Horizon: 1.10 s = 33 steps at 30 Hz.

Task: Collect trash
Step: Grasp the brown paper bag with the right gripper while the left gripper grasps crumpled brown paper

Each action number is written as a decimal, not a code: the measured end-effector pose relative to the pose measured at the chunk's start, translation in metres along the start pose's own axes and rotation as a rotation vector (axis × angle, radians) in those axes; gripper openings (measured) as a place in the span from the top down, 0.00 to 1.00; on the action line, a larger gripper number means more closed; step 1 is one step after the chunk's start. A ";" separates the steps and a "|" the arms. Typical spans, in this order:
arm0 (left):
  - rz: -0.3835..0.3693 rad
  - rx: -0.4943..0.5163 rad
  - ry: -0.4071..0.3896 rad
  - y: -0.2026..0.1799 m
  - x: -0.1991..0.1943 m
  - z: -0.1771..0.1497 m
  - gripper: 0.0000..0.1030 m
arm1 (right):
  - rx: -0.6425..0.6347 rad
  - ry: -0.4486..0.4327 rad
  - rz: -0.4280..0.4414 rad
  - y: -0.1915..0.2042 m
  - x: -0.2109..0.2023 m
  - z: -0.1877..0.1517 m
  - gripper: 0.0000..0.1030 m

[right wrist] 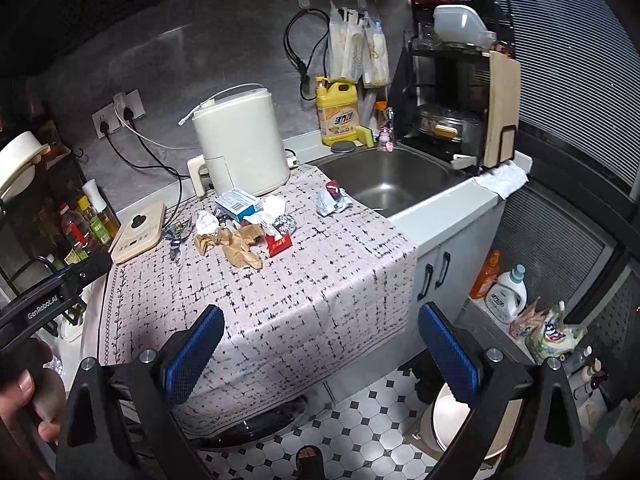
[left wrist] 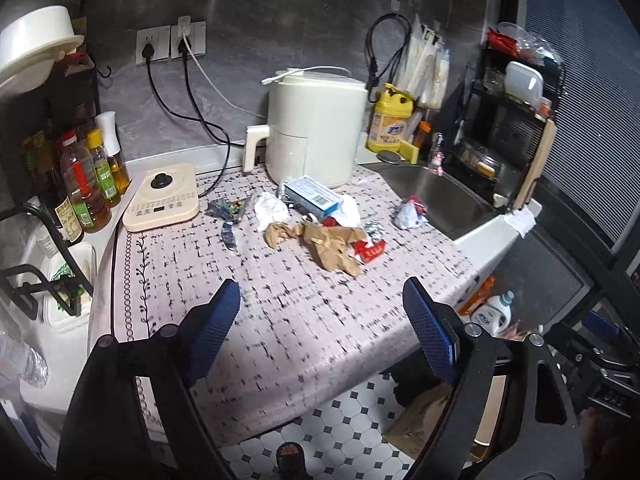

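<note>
A grey wall [left wrist: 280, 20] fills the top of the frame, with power sockets [left wrist: 172, 42] at upper left. A bench [right wrist: 452, 208] with a steel sink [right wrist: 392, 184] stands mid-right, its cabinet doors [right wrist: 436, 268] below. Black-and-white tiled floor [right wrist: 360, 420] lies along the bottom; ribbed blinds [right wrist: 580, 60] cover the right.

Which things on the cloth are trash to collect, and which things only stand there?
Trash: crumpled brown paper, white tissue, blue-white carton, red wrapper, foil wrapper.

Not trash: air fryer, induction cooker, dish soap bottle, oil bottles.
</note>
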<state>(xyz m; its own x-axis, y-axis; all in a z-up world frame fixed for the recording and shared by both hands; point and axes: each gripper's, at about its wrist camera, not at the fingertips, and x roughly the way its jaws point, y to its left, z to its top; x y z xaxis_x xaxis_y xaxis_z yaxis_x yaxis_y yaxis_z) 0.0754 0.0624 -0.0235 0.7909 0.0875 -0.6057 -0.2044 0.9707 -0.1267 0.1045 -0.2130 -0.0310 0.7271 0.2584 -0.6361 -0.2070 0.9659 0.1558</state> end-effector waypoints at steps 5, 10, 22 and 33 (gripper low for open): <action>0.005 -0.036 0.033 0.027 0.042 0.016 0.30 | -0.012 0.031 0.026 0.018 0.040 0.020 0.15; -0.017 -0.065 0.066 0.050 0.086 0.030 0.38 | -0.040 0.071 0.057 0.040 0.084 0.034 0.22; -0.062 -0.060 0.184 0.073 0.199 0.043 0.54 | -0.058 0.170 0.086 0.082 0.178 0.046 0.31; -0.063 -0.026 0.280 0.079 0.288 0.045 0.54 | -0.051 0.262 0.077 0.099 0.240 0.046 0.29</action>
<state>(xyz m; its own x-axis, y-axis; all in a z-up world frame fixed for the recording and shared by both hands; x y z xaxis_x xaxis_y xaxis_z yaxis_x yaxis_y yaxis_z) 0.3127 0.1739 -0.1729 0.6132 -0.0420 -0.7888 -0.1771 0.9658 -0.1891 0.2888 -0.0544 -0.1334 0.5153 0.3115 -0.7984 -0.2928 0.9395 0.1776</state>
